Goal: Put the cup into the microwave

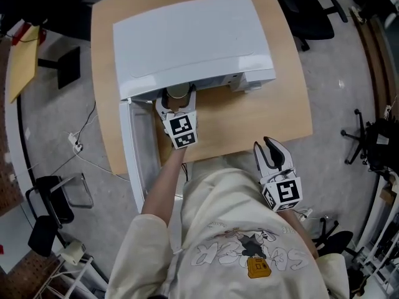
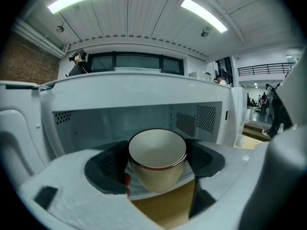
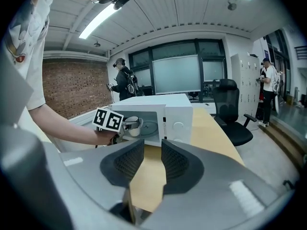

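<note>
A cream cup (image 2: 157,159) with a dark red rim sits upright between the pads of my left gripper (image 2: 157,171), which is shut on it. In the head view the cup (image 1: 177,93) is at the mouth of the white microwave (image 1: 193,39), just under its front edge, with the left gripper (image 1: 177,104) behind it. The microwave door (image 1: 138,148) hangs open to the left. The grey cavity (image 2: 144,119) lies straight ahead of the cup. My right gripper (image 1: 272,151) hovers at the table's near edge, open and empty; its view shows the cup (image 3: 132,126) at the oven opening.
The microwave stands on a wooden table (image 1: 262,120). Black office chairs (image 1: 312,5) stand beyond the table's right side. Cables and a power strip (image 1: 76,143) lie on the floor at the left. People stand in the background (image 3: 123,83).
</note>
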Demonstrator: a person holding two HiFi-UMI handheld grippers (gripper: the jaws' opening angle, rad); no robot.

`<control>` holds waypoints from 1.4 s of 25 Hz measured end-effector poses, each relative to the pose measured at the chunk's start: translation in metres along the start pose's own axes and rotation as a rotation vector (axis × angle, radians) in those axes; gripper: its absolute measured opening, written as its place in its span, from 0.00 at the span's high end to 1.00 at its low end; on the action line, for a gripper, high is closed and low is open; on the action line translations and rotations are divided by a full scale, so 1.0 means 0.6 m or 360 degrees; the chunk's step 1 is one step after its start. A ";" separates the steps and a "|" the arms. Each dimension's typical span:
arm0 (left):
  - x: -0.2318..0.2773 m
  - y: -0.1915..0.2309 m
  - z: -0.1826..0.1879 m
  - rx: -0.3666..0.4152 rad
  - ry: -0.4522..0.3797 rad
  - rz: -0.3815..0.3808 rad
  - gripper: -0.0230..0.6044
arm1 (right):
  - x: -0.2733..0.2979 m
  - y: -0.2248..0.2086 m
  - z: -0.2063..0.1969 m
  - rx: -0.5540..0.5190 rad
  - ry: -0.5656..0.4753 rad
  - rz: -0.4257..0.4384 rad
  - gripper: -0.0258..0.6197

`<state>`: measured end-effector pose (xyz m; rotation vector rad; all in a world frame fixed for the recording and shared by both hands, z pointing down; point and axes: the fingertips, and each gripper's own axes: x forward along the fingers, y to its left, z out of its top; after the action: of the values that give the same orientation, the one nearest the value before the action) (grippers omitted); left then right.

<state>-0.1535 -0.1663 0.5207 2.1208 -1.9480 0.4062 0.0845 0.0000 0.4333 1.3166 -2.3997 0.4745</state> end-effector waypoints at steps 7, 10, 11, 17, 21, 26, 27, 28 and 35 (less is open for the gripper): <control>0.059 0.018 -0.016 -0.0001 0.0004 0.0059 0.36 | -0.010 -0.004 0.011 -0.0025 -0.0004 -0.0057 0.77; 0.079 0.016 -0.011 -0.0021 -0.0030 0.0054 0.36 | -0.010 -0.010 0.013 -0.0028 -0.0030 -0.0083 0.77; 0.084 0.014 -0.010 -0.0026 -0.0050 0.0050 0.36 | -0.011 -0.012 0.011 -0.0025 -0.0017 -0.0093 0.77; 0.092 0.002 -0.010 -0.0018 -0.0075 0.0034 0.34 | -0.015 -0.017 0.005 -0.0007 0.0009 -0.0104 0.77; 0.074 -0.005 -0.007 -0.0073 -0.0041 -0.0010 0.30 | -0.011 -0.012 0.003 0.0003 0.0020 -0.0075 0.77; 0.004 -0.033 -0.004 -0.0109 0.0042 -0.0008 0.33 | -0.004 -0.015 0.014 0.0027 -0.0057 -0.0026 0.78; -0.014 -0.039 -0.002 -0.0122 0.0057 -0.0003 0.36 | -0.001 -0.017 0.018 0.0031 -0.0079 -0.0018 0.79; -0.035 -0.046 0.001 -0.0141 0.0068 -0.0001 0.39 | 0.002 -0.019 0.022 0.0039 -0.0098 -0.0011 0.80; -0.198 -0.106 0.035 -0.0206 0.0114 -0.0079 0.88 | 0.035 -0.006 0.032 0.0046 -0.0118 0.0114 0.95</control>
<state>-0.0982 -0.0576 0.4600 2.0407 -1.8267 0.3328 0.0741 -0.0257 0.4266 1.2848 -2.5171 0.4903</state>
